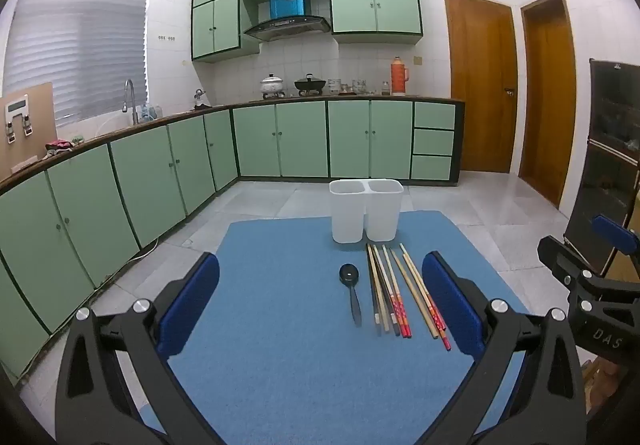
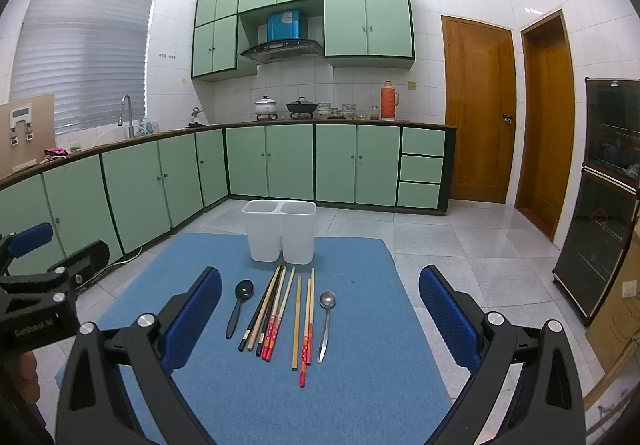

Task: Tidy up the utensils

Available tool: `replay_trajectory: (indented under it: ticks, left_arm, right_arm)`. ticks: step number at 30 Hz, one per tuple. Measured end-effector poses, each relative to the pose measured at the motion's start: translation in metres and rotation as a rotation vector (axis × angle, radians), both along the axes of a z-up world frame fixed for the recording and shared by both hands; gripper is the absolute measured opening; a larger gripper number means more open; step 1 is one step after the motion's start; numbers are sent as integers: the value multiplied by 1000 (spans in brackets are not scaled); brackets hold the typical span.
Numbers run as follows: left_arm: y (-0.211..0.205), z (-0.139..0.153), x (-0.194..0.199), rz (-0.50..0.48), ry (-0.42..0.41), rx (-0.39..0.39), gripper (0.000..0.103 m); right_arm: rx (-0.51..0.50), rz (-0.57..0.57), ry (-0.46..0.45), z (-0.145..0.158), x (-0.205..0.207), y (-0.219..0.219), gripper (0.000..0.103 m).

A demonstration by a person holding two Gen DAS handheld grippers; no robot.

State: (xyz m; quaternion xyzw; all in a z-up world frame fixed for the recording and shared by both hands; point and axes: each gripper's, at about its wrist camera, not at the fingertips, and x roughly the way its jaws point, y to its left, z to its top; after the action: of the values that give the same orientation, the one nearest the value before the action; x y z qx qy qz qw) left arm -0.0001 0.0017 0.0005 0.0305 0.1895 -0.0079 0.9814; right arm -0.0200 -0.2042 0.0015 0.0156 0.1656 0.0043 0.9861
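A blue mat (image 2: 360,385) covers a table in a kitchen with green cabinets (image 2: 288,161). At the mat's far edge stands a white holder (image 2: 280,233) with two compartments side by side; what is inside them cannot be seen.

In front of the holder, utensils lie in a row on the mat, handles pointing toward the cameras. From left to right: a black spoon (image 2: 239,305), a bundle of chopsticks (image 2: 276,313) in black, wood and red-patterned finishes, then a metal spoon (image 2: 326,321). The black spoon lies just beside the chopsticks. The metal spoon shows only in the right wrist view.

The left gripper (image 1: 320,305) hovers above the near part of the mat, its blue-padded jaws spread wide and holding nothing. The right gripper (image 2: 320,313) hovers beside it, jaws likewise spread wide and holding nothing. Neither gripper touches any utensil.
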Motion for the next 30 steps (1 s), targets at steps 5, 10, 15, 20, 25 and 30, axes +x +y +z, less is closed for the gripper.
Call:
replay_trajectory:
  ticks: [5,10,15,20,25,30]
  left_arm:
    - [0,0,1,13,-2,12,98]
    - [-1,0,3,12,-13,3,98]
    - [-1,0,6,12,-12,6,98]
    - [0,0,4,14,-16,3,98]
    - [3,6,-1,15,-21,4,98]
    - [3,8,-2,15,-20,6,98]
  right_arm:
    - [4,0,0,0,0,0,97]
    - [5,1,0,0,0,0,97]
    - [5,0,0,0,0,0,97]
    - [4,0,0,0,0,0,97]
    - [4,0,0,0,0,0,97]
    - [4,0,0,0,0,0,97]
